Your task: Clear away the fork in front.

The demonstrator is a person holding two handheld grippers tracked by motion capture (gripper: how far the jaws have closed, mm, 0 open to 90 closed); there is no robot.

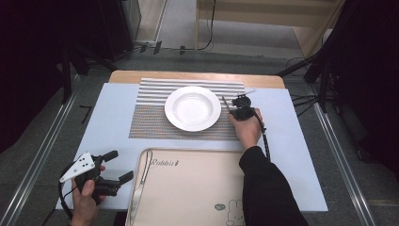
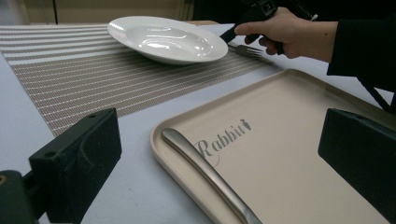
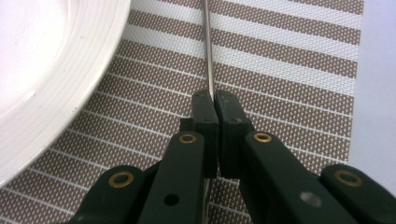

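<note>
Right gripper [image 3: 212, 105] fingers pinched on fork [image 3: 207, 46], at plate's [image 1: 193, 108] 3 o'clock on placemat [image 1: 150, 122]. Lower flat, parallel to rim, then release. Left gripper [image 1: 115, 165] fingers wide, idle.

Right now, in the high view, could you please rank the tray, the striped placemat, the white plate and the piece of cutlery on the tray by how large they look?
1. Tray, though its near end runs out of frame.
2. Striped placemat, partly covered by the plate; close enough to the tray that I would not insist on the order.
3. White plate.
4. Cutlery on the tray, long but very thin.
</note>
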